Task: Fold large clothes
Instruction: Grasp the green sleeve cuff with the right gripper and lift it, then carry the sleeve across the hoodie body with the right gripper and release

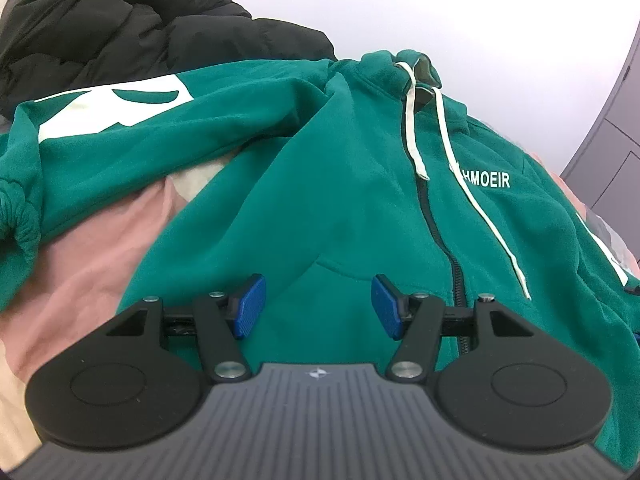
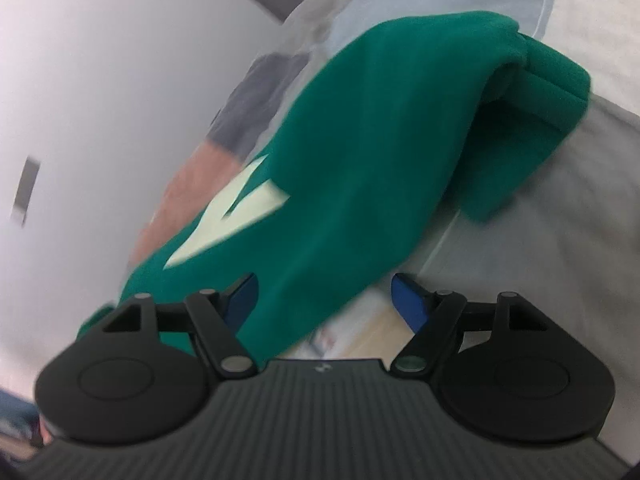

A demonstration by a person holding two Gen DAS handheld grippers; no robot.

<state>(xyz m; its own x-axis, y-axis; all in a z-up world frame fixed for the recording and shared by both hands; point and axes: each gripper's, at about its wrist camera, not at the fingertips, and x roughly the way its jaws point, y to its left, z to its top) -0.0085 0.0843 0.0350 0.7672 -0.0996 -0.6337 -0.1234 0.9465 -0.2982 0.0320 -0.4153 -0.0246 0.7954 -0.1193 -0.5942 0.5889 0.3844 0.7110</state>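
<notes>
left wrist: green zip hoodie (image 1: 352, 208) spread flat, white drawstrings; left tongs (image 1: 319, 306), right tongs (image 2: 325, 302) wide, empty.

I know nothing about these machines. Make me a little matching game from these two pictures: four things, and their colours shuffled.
Things:
1. hoodie
2. puffy jacket
3. drawstrings
4. pads on the left gripper fingers

Colours:
A. blue
B. white
C. green
D. black

Pairs: 1-C, 2-D, 3-B, 4-A
</notes>
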